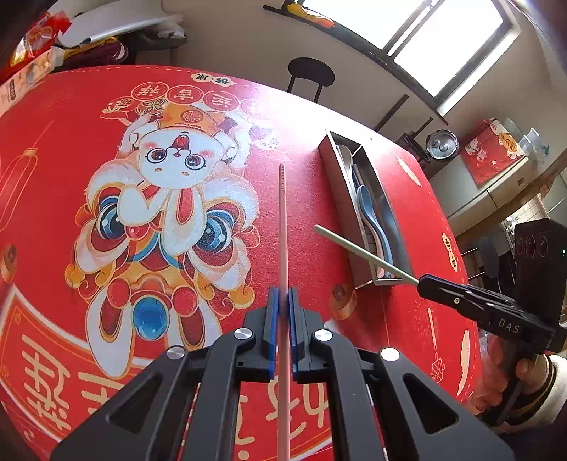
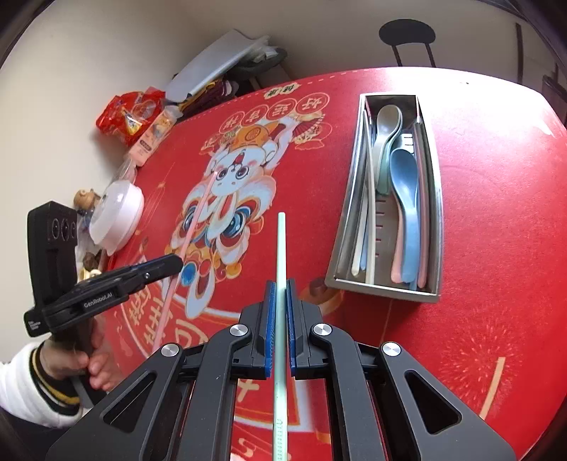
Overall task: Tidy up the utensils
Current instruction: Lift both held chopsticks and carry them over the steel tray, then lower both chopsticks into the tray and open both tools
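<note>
The left gripper is clamped tight on a pink chopstick; the right gripper pinches a pale green chopstick the same way, both above the red festive tablecloth. Only the right wrist view looks into the metal utensil tray near the table's far edge, showing a blue spoon. A window appears only in the left view.

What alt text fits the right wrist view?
Right tongs clamp a green chopstick above a red mat. A metal tray of spoons lies at right. At left, the left tongs hold a pink chopstick.
</note>
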`<state>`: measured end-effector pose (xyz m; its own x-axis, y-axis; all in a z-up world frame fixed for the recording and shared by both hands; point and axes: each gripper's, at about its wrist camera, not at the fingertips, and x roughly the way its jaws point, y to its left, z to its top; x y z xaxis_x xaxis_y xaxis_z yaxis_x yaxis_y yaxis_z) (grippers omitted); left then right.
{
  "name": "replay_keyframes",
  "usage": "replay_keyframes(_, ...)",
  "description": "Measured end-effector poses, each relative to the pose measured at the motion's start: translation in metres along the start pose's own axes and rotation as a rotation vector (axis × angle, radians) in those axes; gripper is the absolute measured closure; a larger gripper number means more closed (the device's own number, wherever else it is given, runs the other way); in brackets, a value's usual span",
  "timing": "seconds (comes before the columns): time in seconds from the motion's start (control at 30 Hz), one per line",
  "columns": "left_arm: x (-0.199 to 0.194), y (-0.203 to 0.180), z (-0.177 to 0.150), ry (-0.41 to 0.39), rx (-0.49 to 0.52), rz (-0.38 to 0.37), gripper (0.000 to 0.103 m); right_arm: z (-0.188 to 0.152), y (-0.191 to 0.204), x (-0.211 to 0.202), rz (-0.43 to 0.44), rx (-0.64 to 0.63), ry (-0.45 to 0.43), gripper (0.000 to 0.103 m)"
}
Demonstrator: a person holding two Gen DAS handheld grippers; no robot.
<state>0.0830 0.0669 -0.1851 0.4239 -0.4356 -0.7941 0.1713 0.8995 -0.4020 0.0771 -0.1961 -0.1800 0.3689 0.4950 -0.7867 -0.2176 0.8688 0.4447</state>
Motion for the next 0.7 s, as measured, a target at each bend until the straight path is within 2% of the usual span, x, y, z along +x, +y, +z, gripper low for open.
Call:
replay_keyframes(0.23, 0.021, -0.034, 0.029, 0.017, 0.024, -0.065, 0.097, 0.029, -0.027, -0.025, -0.062, 0.069, -0.097, 0.097)
replay_keyframes(0.47, 0.078, -0.08, 0.075, 0.066, 0.011, -0.128, 0.097, 0.062, -0.061, -0.029, -0.138, 0.112, -0.148, 0.097)
replay_keyframes(0.7, 0.136, -0.103, 0.105, 0.123, -0.046, -0.103, 0.097, 0.084, -0.086, -0.015, -0.167, 0.139, -0.144, 0.097)
